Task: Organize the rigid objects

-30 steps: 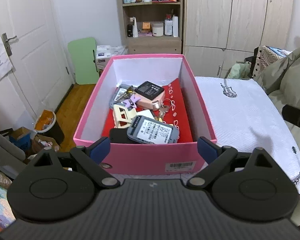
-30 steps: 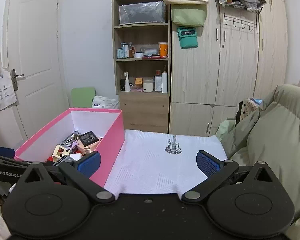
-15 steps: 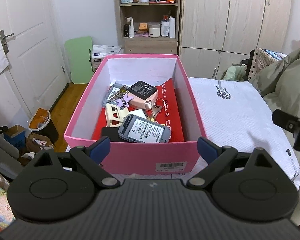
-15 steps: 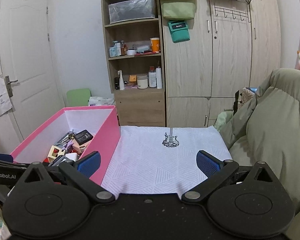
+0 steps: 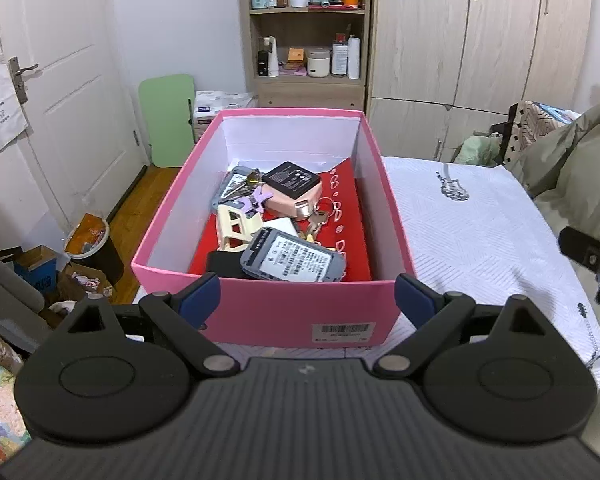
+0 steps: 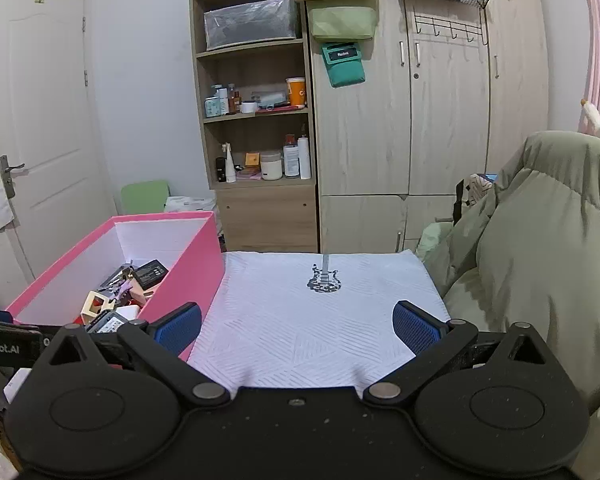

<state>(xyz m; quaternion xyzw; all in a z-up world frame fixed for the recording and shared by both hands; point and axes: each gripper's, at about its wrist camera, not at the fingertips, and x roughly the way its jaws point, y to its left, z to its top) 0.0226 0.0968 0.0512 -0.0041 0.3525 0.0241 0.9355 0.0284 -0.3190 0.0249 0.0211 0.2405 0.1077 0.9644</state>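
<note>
A pink shoebox (image 5: 272,312) (image 6: 198,248) stands on the left part of a white cloth. Inside it, on a red lining, lie a grey labelled device (image 5: 294,258), a black battery (image 5: 292,178) on a pink case (image 5: 296,204), a cream plastic piece (image 5: 234,226), keys (image 5: 320,216) and a black flat item (image 5: 224,264). My left gripper (image 5: 307,304) is open and empty just in front of the box's near wall. The right gripper (image 6: 296,326) hangs open and empty over the white cloth (image 6: 320,320), to the right of the box.
The cloth (image 5: 480,220) bears a guitar print (image 6: 323,280). An olive quilt (image 6: 540,240) is piled at the right. A shelf unit (image 6: 256,140) and wardrobe (image 6: 432,120) stand behind. On the floor at the left are a bin (image 5: 92,244) and a white door (image 5: 60,80).
Both grippers drew back and rose a little, so the box looks smaller and farther. Both stayed open. Nothing in the box has moved.
</note>
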